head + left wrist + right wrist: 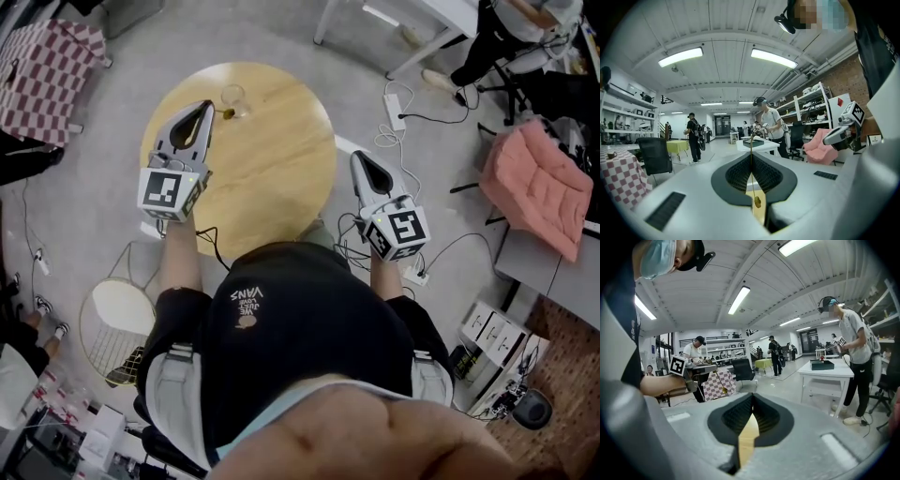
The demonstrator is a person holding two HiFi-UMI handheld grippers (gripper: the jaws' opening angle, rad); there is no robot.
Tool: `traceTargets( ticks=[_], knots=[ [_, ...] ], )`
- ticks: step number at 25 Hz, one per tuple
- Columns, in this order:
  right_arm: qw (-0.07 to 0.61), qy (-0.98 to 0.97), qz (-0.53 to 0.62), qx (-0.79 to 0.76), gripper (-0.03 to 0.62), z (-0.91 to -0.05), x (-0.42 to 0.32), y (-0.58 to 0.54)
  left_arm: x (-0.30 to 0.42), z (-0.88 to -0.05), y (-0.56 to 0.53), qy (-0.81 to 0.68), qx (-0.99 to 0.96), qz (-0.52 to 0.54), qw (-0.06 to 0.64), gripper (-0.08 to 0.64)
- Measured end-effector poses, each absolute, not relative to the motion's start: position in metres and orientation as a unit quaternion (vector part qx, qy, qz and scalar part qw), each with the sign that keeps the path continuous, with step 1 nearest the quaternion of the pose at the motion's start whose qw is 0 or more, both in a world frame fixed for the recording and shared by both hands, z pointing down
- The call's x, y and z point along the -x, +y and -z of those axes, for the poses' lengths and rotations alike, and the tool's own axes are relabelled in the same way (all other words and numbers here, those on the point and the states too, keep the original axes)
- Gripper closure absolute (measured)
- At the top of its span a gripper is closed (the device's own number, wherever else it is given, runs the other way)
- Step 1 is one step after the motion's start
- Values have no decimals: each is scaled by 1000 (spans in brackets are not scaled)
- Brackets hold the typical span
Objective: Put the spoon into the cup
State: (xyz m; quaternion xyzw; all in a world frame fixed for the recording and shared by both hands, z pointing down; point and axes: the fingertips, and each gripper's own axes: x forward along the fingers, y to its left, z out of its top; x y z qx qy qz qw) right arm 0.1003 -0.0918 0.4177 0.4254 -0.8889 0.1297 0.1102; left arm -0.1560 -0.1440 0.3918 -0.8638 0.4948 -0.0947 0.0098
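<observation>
My left gripper (207,107) reaches over the round wooden table (281,159) and is shut on a thin gold spoon (228,113). The spoon's bowl end pokes out toward a clear glass cup (234,97) standing near the table's far edge. In the left gripper view the spoon (757,201) runs down between the closed jaws. The right gripper view shows the left gripper (696,373) with the spoon (721,383) hanging slanted below it. My right gripper (367,166) hovers at the table's right edge, shut with nothing in it (752,397).
A white round wire stool (117,319) stands at the lower left. A power strip with cables (394,111) lies on the floor to the right, near a pink cushioned chair (539,183). A checkered cloth (47,75) is at the upper left. People stand at tables in the background.
</observation>
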Motion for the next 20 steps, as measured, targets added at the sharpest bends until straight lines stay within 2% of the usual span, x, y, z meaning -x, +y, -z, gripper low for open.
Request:
traceTargets(
  ticks=[20],
  knots=[
    [124, -850, -155, -488, 594, -441, -130, -74, 159, -441, -202, 501, 859, 102, -17, 549]
  ],
)
